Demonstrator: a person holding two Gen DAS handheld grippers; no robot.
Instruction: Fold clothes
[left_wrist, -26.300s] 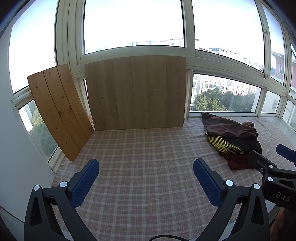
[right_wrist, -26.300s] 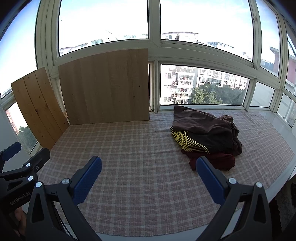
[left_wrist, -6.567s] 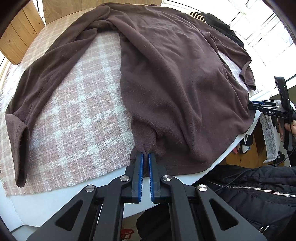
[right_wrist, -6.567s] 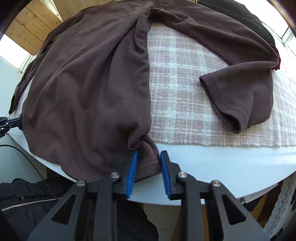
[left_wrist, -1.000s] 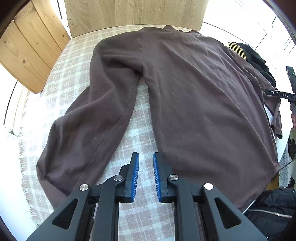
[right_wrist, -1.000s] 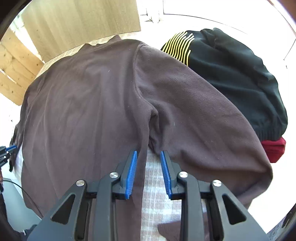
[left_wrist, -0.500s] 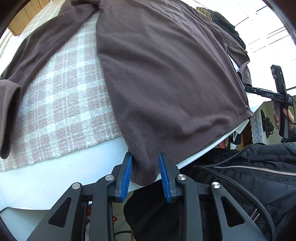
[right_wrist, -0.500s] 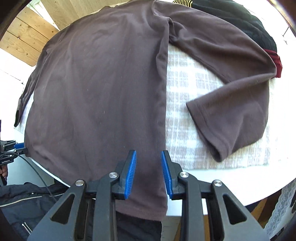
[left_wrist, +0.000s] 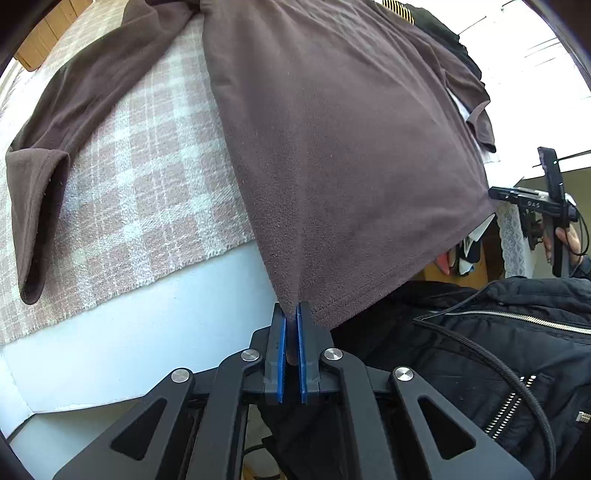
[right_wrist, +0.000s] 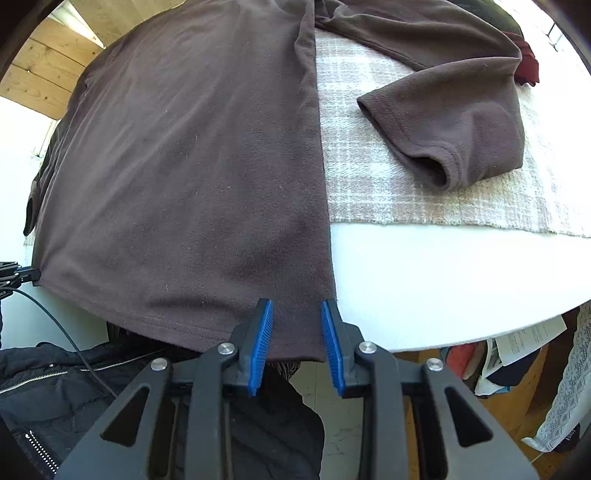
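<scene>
A brown long-sleeved fleece top (left_wrist: 332, 147) (right_wrist: 184, 166) lies flat on the plaid cloth, its hem hanging over the table's near edge. My left gripper (left_wrist: 291, 314) is shut on the hem's left corner, the fabric pinched between its blue pads. My right gripper (right_wrist: 296, 317) is open, its blue pads on either side of the hem's right corner, with the cloth between them and not clamped. The left sleeve (left_wrist: 40, 177) lies stretched on the cloth. The right sleeve (right_wrist: 461, 122) lies bent with its cuff open towards me.
The plaid cloth (left_wrist: 147, 184) (right_wrist: 406, 184) covers a white table (right_wrist: 443, 280) whose bare edge is near me. A person's black jacket (left_wrist: 498, 369) is just below the hem. Dark and red clothes (right_wrist: 524, 66) lie at the far right. Wooden boards (right_wrist: 44, 74) stand behind.
My left gripper has shut on the hem's left corner, which half a second ago sat between open pads. My right gripper has moved down to the hem's right corner.
</scene>
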